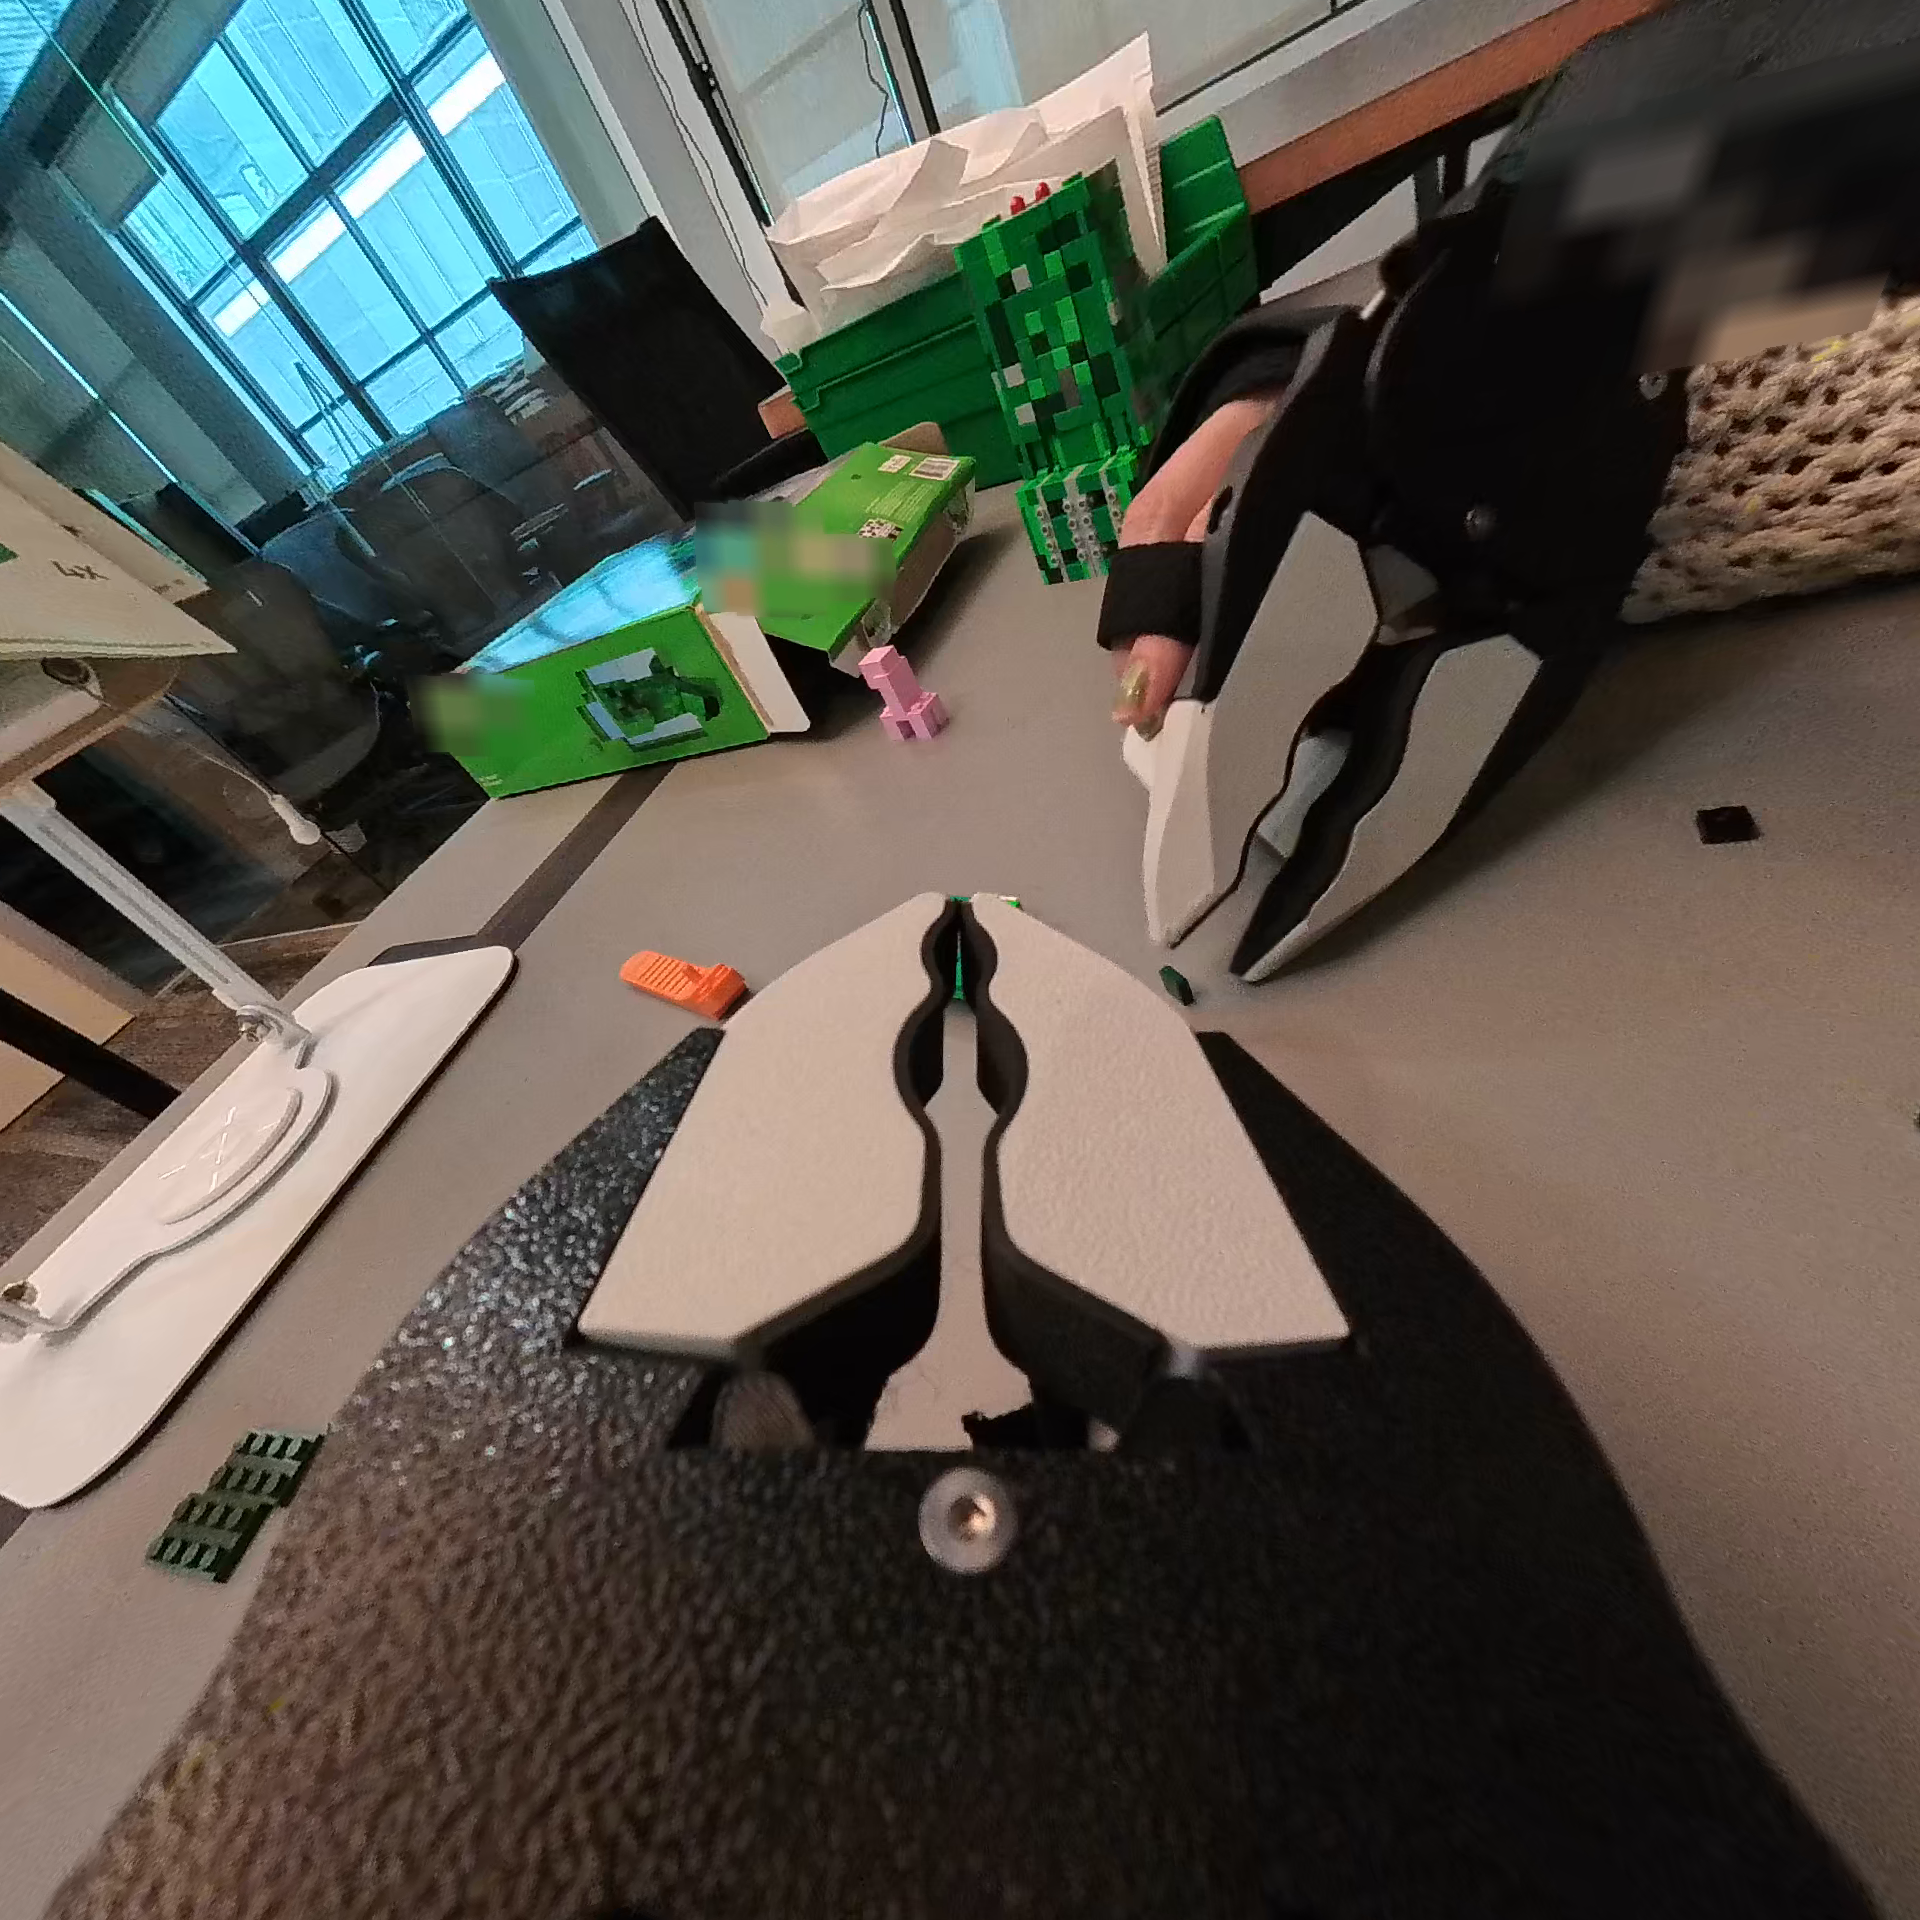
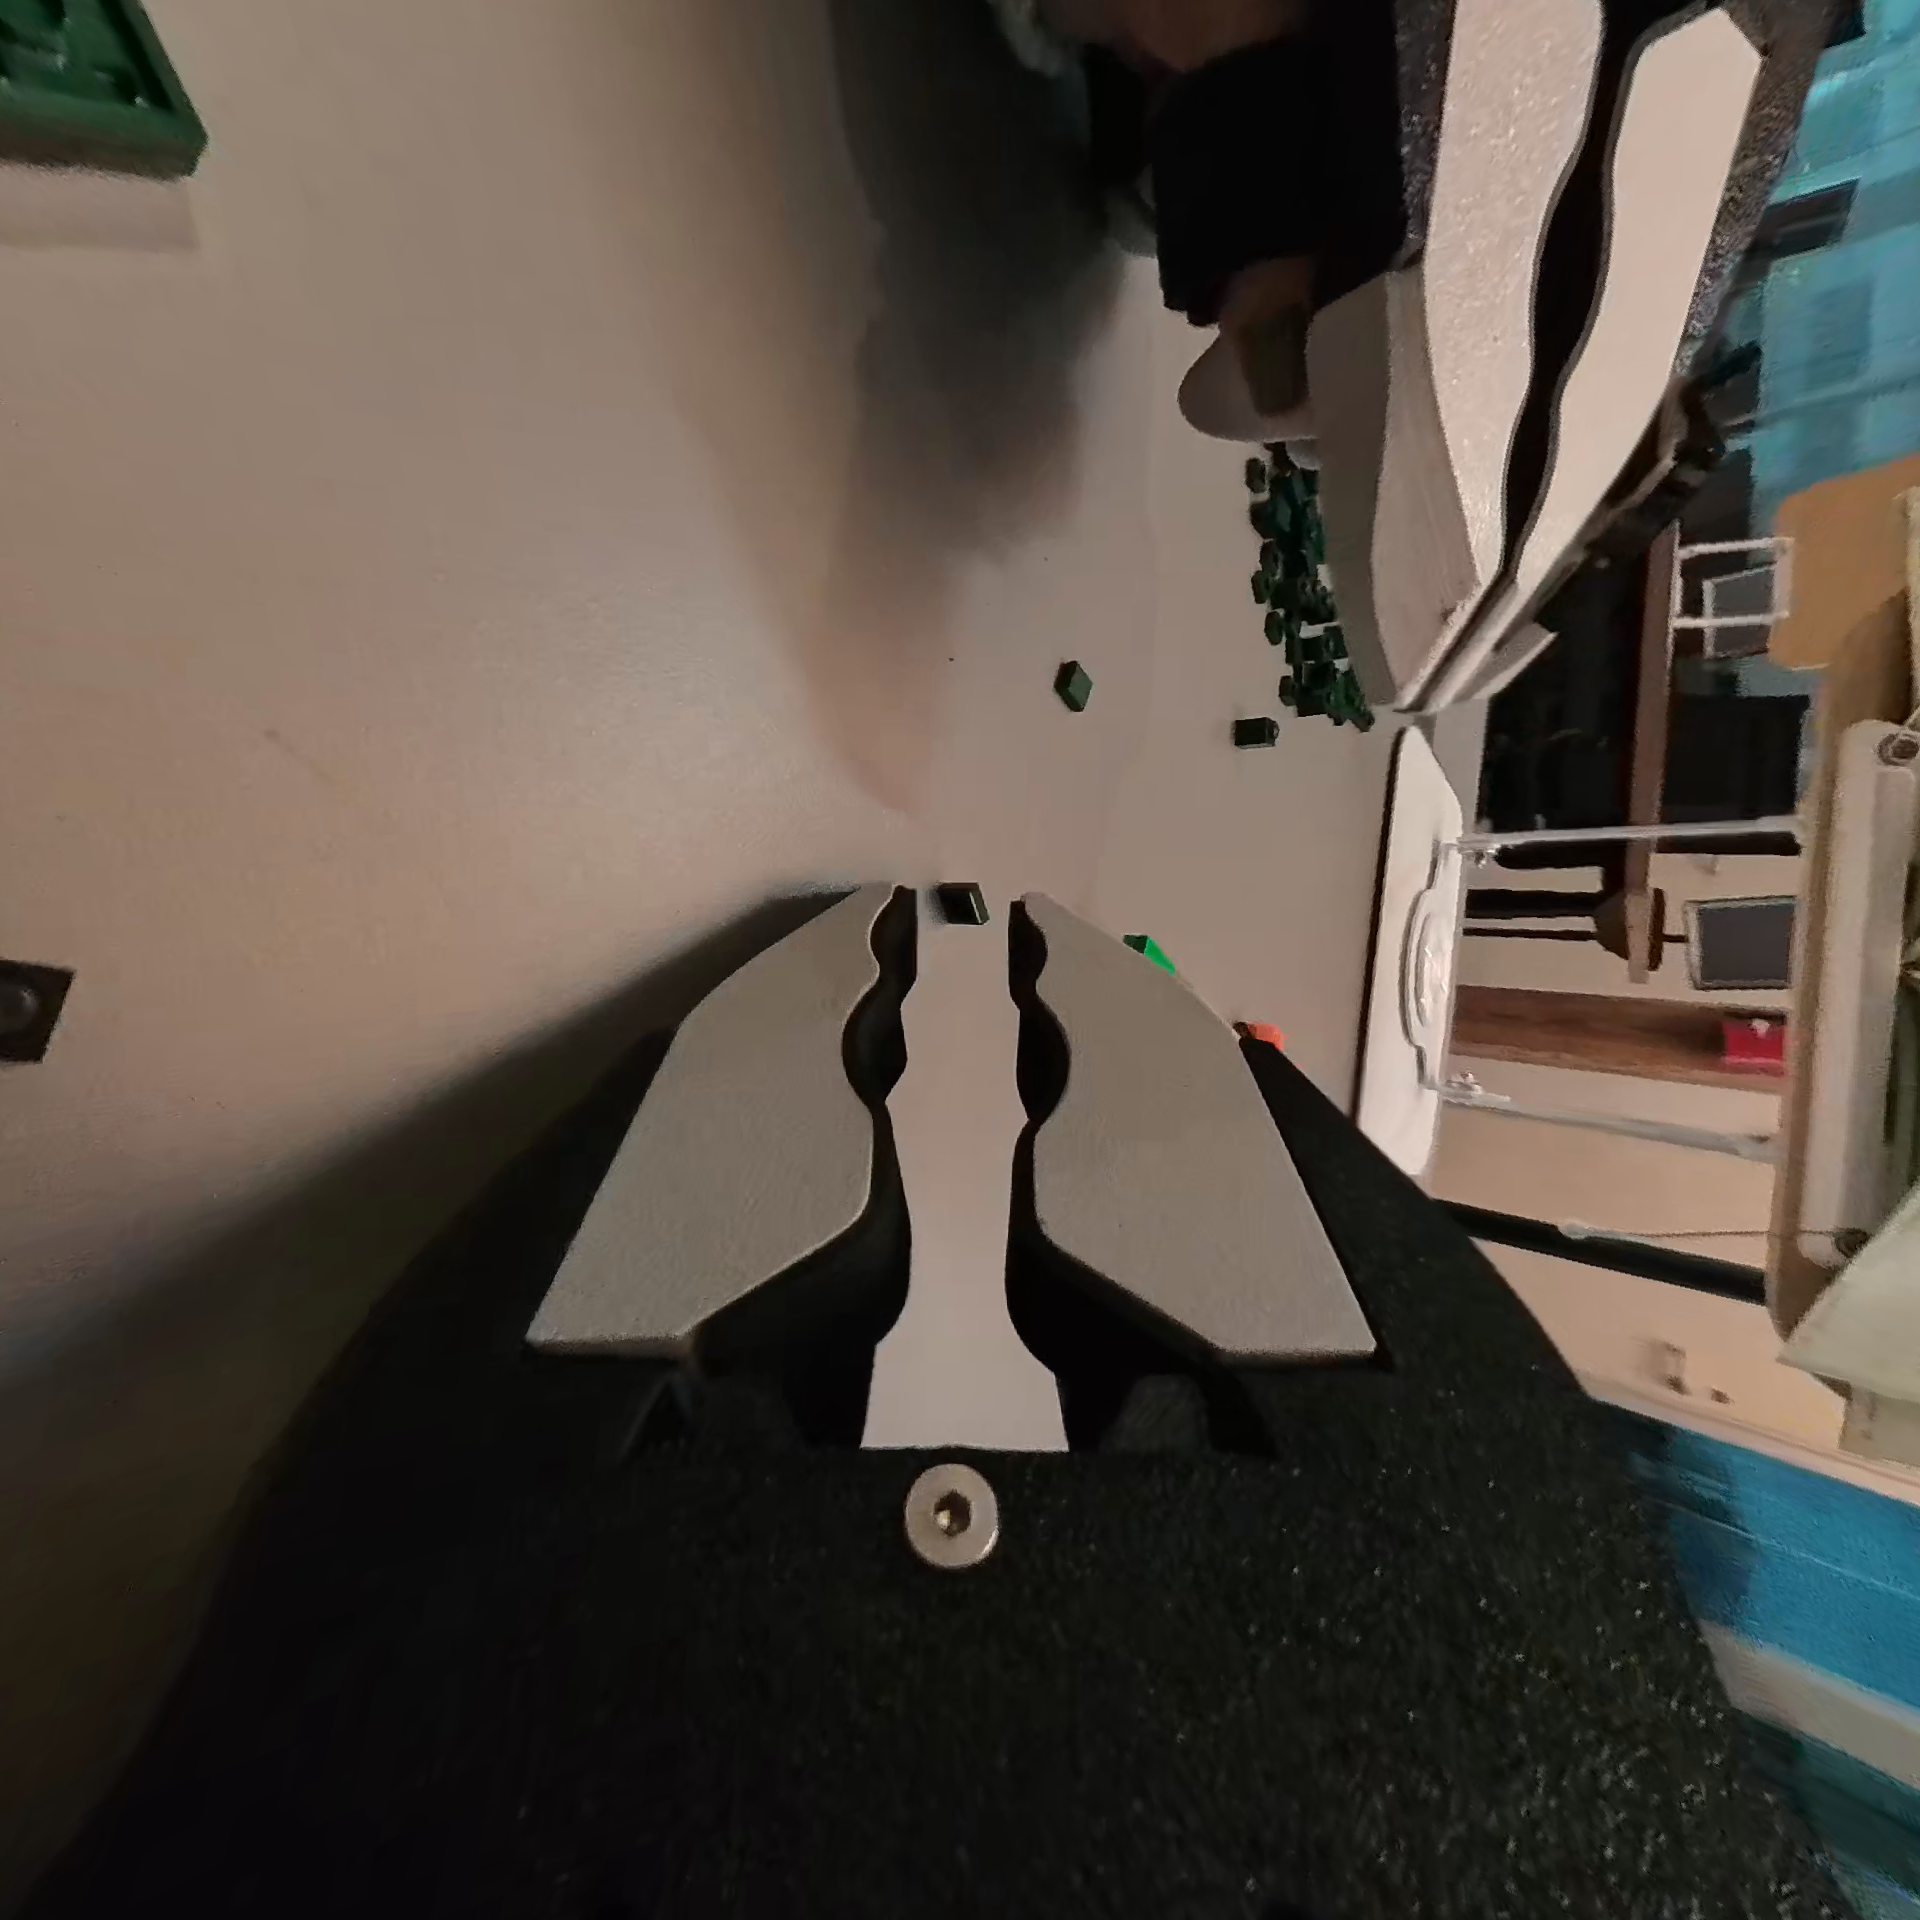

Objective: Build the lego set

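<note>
Most of the build looks done: a tall green figure (image 1: 1060,343) stands far on the counter (image 1: 1455,1143), with loose dark tiles (image 2: 1299,603) left. The left gripper (image 1: 958,914) pinches a green brick (image 1: 961,961). The right gripper (image 2: 961,909) is open around a dark tile (image 2: 961,902), not yet gripping it.

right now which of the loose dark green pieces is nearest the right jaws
The dark green piece lying just past the right gripper tips; the other two singles lie farther out.
</note>
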